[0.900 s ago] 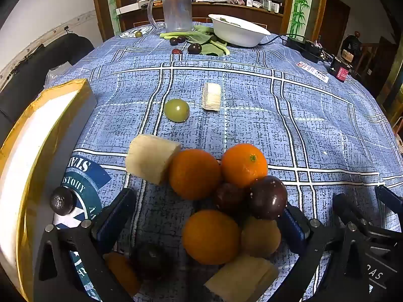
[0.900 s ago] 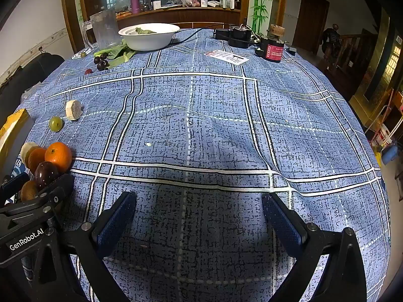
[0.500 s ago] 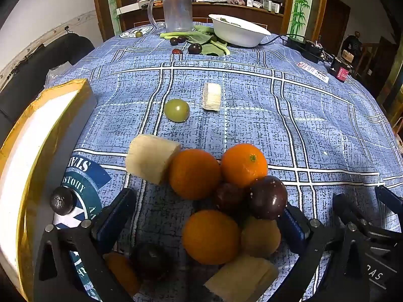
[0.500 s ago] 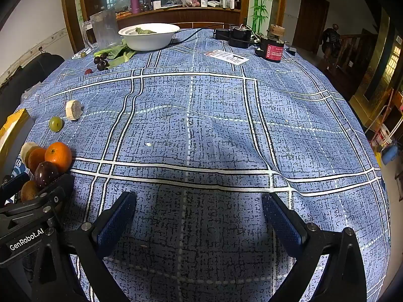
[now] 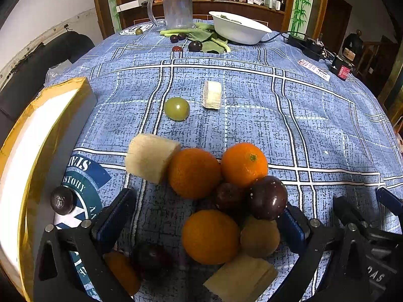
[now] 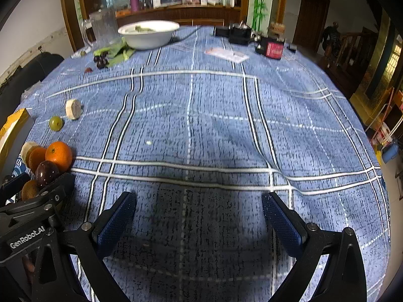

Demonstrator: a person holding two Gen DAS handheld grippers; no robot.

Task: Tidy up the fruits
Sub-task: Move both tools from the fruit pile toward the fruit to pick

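Observation:
In the left wrist view a pile of fruit lies on the blue checked cloth: oranges (image 5: 194, 172), a dark plum (image 5: 268, 197), a kiwi (image 5: 260, 236) and pale banana pieces (image 5: 149, 157). My left gripper (image 5: 205, 216) is open, its jaws wide on either side of the near part of the pile. A green grape (image 5: 176, 108) and another banana piece (image 5: 212, 94) lie farther off. In the right wrist view my right gripper (image 6: 199, 216) is open and empty over bare cloth, with the pile (image 6: 58, 156) at its far left.
A gold-edged box (image 5: 37, 136) stands at the left with a dark fruit (image 5: 62, 200) beside it. At the table's far end are a white bowl (image 5: 239, 27), a clear jug (image 5: 177, 7), greens and dark fruits (image 5: 195, 45). Electronics (image 6: 272, 47) sit far right.
The right wrist view has shifted slightly and is blurred, so the right gripper is moving a little. The left gripper and the fruit have not moved.

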